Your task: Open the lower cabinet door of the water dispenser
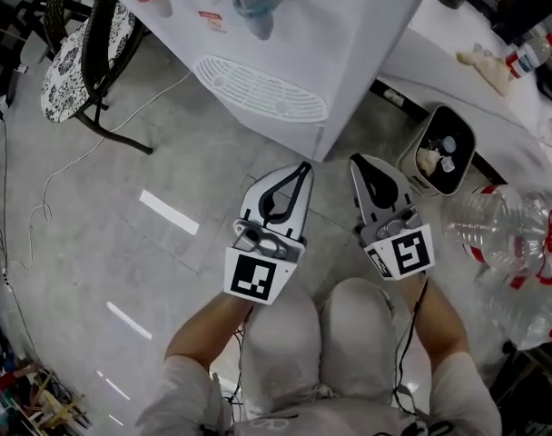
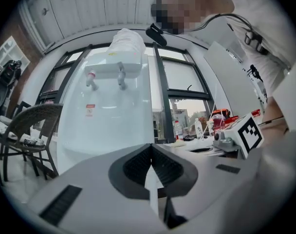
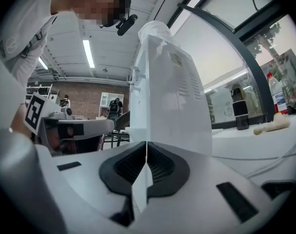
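The white water dispenser (image 1: 285, 34) stands ahead, seen from above with its red and blue taps and its oval drip tray (image 1: 258, 89). From above, its lower cabinet door is hidden. In the left gripper view the dispenser's front (image 2: 106, 116) faces me, its lower panel just above the jaws. My left gripper (image 1: 303, 167) and right gripper (image 1: 356, 160) hang side by side over the floor, a short way before the dispenser's near corner. Both are shut with nothing between the pads. The right gripper view looks along the dispenser's side wall (image 3: 172, 101).
A dark chair with a patterned cushion (image 1: 81, 57) stands at the left, and a white cable (image 1: 76, 162) trails over the tiled floor. An open waste bin (image 1: 439, 153) sits right of the dispenser. Large clear plastic bottles (image 1: 507, 239) lie at the right. A white table (image 1: 458, 57) runs behind.
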Demonstrator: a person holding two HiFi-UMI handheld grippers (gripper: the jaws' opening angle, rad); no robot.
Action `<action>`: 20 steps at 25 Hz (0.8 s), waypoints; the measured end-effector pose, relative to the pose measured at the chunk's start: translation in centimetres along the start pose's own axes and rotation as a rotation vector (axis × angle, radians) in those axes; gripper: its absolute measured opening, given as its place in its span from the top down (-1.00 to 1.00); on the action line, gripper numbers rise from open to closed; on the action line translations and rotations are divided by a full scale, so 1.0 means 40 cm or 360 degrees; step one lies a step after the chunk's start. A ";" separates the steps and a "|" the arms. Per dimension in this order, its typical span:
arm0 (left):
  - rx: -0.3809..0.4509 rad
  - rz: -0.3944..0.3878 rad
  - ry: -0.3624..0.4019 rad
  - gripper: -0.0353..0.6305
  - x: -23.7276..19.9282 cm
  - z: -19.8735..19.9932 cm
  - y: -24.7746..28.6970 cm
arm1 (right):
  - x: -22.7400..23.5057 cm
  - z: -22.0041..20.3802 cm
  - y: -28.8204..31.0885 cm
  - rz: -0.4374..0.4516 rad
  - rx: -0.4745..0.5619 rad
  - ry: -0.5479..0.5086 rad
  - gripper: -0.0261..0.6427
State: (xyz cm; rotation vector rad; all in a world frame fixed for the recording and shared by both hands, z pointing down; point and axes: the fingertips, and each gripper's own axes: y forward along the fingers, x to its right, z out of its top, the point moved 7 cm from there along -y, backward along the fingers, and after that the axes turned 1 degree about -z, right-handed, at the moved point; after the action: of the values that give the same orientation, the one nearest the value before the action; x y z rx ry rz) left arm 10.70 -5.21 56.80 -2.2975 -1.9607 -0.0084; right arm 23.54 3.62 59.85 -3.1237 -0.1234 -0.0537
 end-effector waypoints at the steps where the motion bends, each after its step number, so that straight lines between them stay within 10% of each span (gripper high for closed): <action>1: 0.0002 -0.0006 -0.0009 0.89 0.000 -0.016 0.006 | 0.007 -0.017 0.006 0.0001 -0.0003 0.0008 0.87; 15: 0.0005 -0.0075 -0.0010 0.89 0.020 -0.142 0.029 | 0.037 -0.162 0.071 0.0041 -0.0023 -0.0007 0.85; 20: 0.0024 -0.0105 0.0001 0.89 0.027 -0.144 0.028 | 0.049 -0.196 0.088 0.0031 -0.0070 -0.0001 0.56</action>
State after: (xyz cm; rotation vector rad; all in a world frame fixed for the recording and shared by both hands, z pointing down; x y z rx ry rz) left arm 12.40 -4.89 62.49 -2.2219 -2.0285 -0.0003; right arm 25.49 0.15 67.73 -3.1681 -0.0931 -0.0562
